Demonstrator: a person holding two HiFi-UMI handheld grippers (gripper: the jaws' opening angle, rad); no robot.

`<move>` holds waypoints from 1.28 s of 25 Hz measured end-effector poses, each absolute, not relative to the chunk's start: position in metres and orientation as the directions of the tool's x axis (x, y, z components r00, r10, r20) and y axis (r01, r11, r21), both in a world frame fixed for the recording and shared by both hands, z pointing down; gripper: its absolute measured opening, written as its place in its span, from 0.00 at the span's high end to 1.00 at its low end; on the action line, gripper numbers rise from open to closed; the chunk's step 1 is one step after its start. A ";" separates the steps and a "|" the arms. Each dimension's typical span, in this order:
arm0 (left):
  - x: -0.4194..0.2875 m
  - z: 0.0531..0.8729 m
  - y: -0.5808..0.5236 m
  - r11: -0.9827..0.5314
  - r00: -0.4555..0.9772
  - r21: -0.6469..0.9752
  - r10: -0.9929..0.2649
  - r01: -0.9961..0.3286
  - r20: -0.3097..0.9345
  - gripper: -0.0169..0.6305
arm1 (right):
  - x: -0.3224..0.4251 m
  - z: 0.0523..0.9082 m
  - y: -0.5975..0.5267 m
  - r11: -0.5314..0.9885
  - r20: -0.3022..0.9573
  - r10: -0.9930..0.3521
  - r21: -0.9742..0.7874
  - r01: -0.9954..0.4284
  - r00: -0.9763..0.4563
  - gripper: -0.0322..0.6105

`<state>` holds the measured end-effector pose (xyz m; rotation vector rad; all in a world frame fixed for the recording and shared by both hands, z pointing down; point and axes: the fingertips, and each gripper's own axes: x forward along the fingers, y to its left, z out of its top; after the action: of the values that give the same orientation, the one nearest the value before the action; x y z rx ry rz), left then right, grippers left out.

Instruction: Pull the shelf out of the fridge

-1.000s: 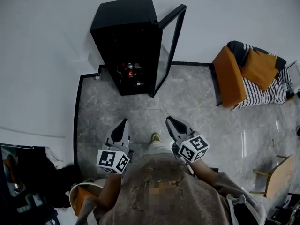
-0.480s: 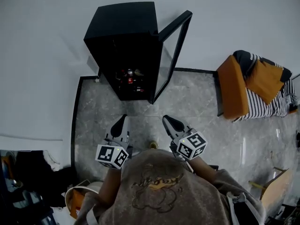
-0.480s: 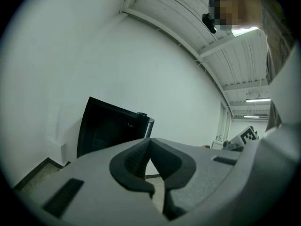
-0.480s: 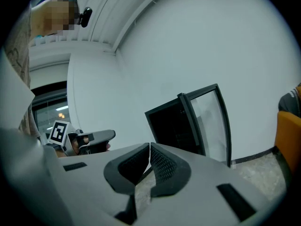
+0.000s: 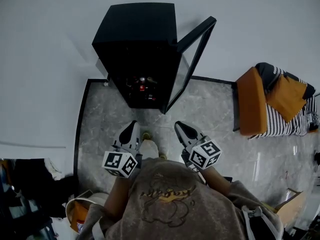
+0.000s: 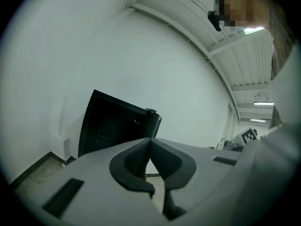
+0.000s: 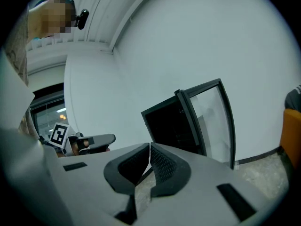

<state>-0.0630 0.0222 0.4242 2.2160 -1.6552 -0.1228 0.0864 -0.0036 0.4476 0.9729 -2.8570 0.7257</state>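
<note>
Facing: black fridge ahead of both grippers, well apart; glass door open
Left gripper: jaws together, empty
Right gripper: jaws together, empty
Shelf: inside fridge; too dark to single out

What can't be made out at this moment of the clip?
Shelf in the tall black fridge: the interior is too dark in the head view and in the left and right gripper views.
Small red and pale items low in the fridge: too small to identify, head view.
</note>
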 end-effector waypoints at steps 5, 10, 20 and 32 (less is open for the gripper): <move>-0.071 0.435 -0.015 -0.265 0.334 0.344 -0.930 -0.901 0.157 0.97 | 0.074 0.453 -0.031 0.691 0.185 -0.571 -0.417 -0.590 -0.800 0.92; -0.080 0.440 -0.049 -0.272 0.344 0.366 -0.927 -0.890 0.151 0.97 | 0.060 0.452 -0.054 0.682 0.177 -0.563 -0.452 -0.575 -0.807 0.92; -0.095 0.448 -0.117 -0.317 0.402 0.436 -0.908 -0.842 0.116 0.96 | 0.035 0.451 -0.106 0.685 0.184 -0.552 -0.456 -0.568 -0.814 0.92; -0.116 0.496 -0.185 -0.276 0.419 0.563 -0.897 -0.779 0.140 0.96 | 0.011 0.447 -0.143 0.706 0.199 -0.531 -0.433 -0.560 -0.823 0.92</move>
<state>-0.1157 -0.1846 0.4963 2.1171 -1.4137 -0.2752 0.0111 -0.1435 0.4468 0.9115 -2.8464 0.7519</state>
